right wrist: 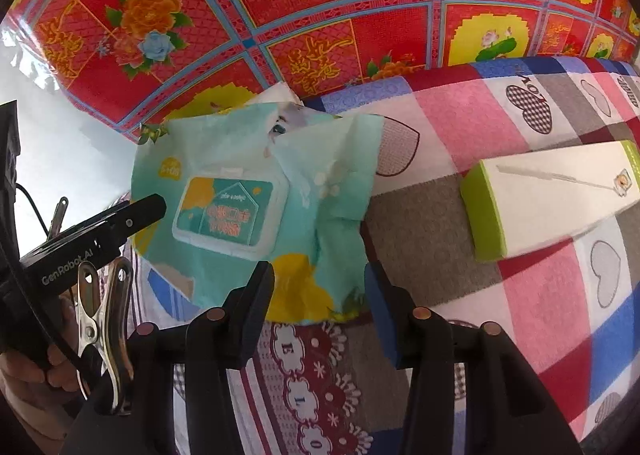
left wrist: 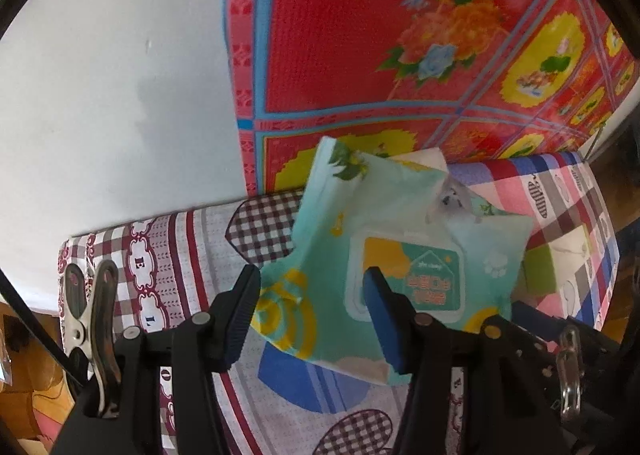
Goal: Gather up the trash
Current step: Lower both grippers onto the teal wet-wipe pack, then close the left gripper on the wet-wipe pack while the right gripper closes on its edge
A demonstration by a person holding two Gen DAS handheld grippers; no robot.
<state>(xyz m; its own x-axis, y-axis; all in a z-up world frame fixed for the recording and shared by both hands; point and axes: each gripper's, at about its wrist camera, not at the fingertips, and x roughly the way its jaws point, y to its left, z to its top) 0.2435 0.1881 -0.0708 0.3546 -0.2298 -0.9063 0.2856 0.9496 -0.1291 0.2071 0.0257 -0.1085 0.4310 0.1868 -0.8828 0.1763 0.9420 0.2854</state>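
Wipes packet point(left wrist: 400, 251), teal with yellow print and a plastic flip lid, lies crumpled on a patchwork cloth point(left wrist: 200, 255) with checks, hearts and letters, its far edge against the red floral mat point(left wrist: 360, 55) standing behind. Left tongs point(left wrist: 312, 315) are spread wide, both fingers over the near part of the packet, neither pad clearly pressing it. Right tongs point(right wrist: 320, 311) are also wide apart, poised just short of the packet's near edge point(right wrist: 256, 191). In the right wrist view the left tool's black finger reaches in beside the packet's lid. A white box with green ends point(right wrist: 552, 199) rests on the cloth, well to the right of the packet.
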